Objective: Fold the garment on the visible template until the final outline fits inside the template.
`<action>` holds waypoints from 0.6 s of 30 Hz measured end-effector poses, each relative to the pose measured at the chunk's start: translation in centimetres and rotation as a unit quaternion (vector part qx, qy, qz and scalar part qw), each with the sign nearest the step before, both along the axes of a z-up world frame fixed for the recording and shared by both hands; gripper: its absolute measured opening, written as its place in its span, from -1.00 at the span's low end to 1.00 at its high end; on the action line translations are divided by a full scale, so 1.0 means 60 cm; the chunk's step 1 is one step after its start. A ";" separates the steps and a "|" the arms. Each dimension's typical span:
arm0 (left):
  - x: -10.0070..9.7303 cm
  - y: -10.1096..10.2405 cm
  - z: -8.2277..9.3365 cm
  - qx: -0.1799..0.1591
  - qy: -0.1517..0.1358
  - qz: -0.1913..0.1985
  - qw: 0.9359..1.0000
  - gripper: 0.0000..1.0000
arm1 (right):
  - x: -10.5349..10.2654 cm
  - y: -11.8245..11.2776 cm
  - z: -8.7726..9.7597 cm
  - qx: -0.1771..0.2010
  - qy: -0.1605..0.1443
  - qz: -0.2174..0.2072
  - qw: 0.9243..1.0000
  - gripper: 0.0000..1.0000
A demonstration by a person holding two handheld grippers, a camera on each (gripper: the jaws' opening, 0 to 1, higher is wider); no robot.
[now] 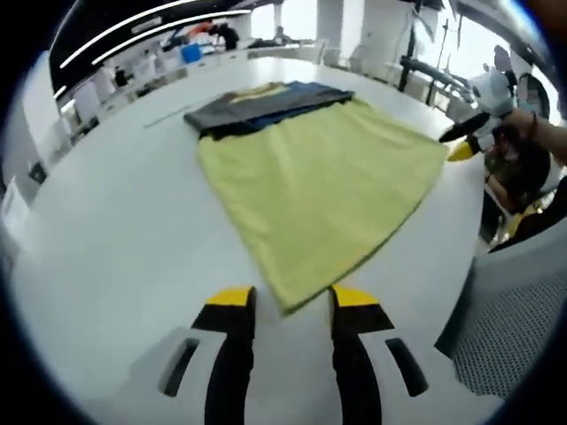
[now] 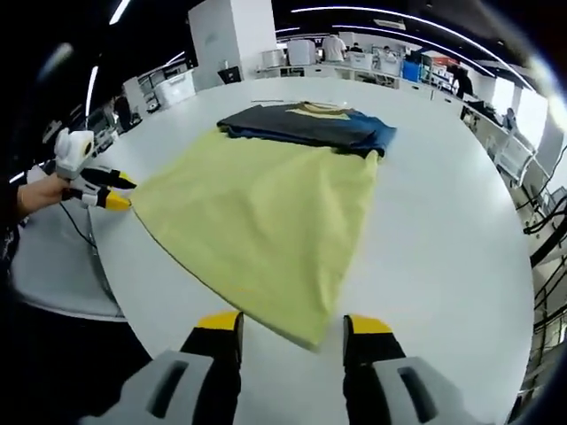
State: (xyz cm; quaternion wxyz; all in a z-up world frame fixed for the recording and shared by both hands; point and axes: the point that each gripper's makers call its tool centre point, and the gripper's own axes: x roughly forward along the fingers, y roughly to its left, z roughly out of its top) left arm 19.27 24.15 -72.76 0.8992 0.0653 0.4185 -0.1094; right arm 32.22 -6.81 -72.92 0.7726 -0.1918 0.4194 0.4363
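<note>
On a broad white worktop (image 1: 106,221), a yellow garment (image 1: 319,190) lies spread flat, its near corner pointing toward six o'clock in the left gripper view and ending between the yellow-tipped jaws of the left tool (image 1: 288,305), which stand spread apart with the cloth corner just in the gap, not pinched. Toward twelve o'clock the garment's far end is folded into a dark grey and blue band (image 1: 266,104) with a sliver of yellow collar showing on top. At three o'clock in that view the right tool (image 1: 465,140), held in a person's hand (image 1: 532,133), reaches the garment's side corner; whether its jaws grip the cloth cannot be told at this size. In the right gripper view, the left tool (image 2: 111,190) appears at nine o'clock, held at the worktop's edge (image 2: 115,292) with its yellow tips touching the garment's (image 2: 266,221) left corner. The garment runs from the dark folded band (image 2: 310,126) at twelve o'clock down to a corner at six o'clock, which lies between the spread jaws of the right tool (image 2: 292,329), again with nothing pinched. Behind the worktop, at twelve to one o'clock, stand benches (image 2: 372,62) with a blue bin (image 2: 411,69) and people (image 2: 334,46) in a lit workshop.
</note>
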 end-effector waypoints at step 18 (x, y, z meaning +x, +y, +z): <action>0.011 -0.011 -0.001 0.026 -0.001 -0.075 0.997 -0.42 | -0.001 0.018 0.004 -0.015 -0.020 0.088 0.996 -0.16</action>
